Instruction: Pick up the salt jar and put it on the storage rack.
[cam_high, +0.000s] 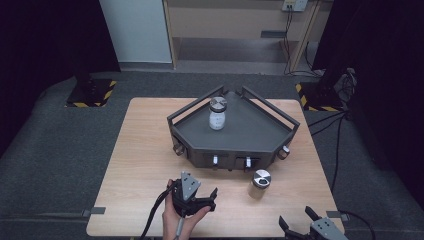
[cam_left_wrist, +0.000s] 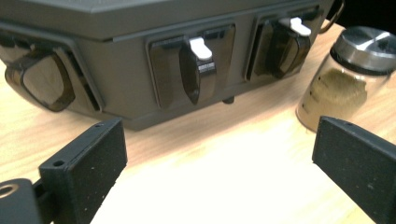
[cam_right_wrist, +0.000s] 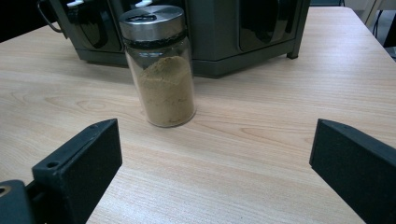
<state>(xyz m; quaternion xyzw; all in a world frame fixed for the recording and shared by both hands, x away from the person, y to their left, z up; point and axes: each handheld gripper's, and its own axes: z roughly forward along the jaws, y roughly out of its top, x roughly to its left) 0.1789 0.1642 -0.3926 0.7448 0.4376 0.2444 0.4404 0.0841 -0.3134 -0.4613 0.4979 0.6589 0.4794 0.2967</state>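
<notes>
A dark grey rack (cam_high: 250, 145) with rails stands mid-table, white-tipped levers (cam_left_wrist: 200, 65) on its front. On its top sits a steel-lidded jar of white contents (cam_high: 217, 114). A second steel-lidded jar with brown powder (cam_high: 259, 184) stands upright on the table in front of the rack's right side. A hand holds my left gripper (cam_high: 193, 190) open near the front edge, left of that jar, facing the rack front (cam_left_wrist: 140, 56); the brown jar (cam_left_wrist: 345, 88) lies beyond its right jaw. My right gripper (cam_high: 297, 218) is open at the bottom right, and the brown jar (cam_right_wrist: 161, 70) stands ahead of it, untouched.
The wooden table (cam_high: 145, 150) has bare room left of the rack and along its front edge (cam_right_wrist: 280, 116). Dark carpet surrounds it. Stands with hazard-striped bases (cam_high: 90, 92) and cables (cam_high: 335, 125) lie on the floor behind and to the right.
</notes>
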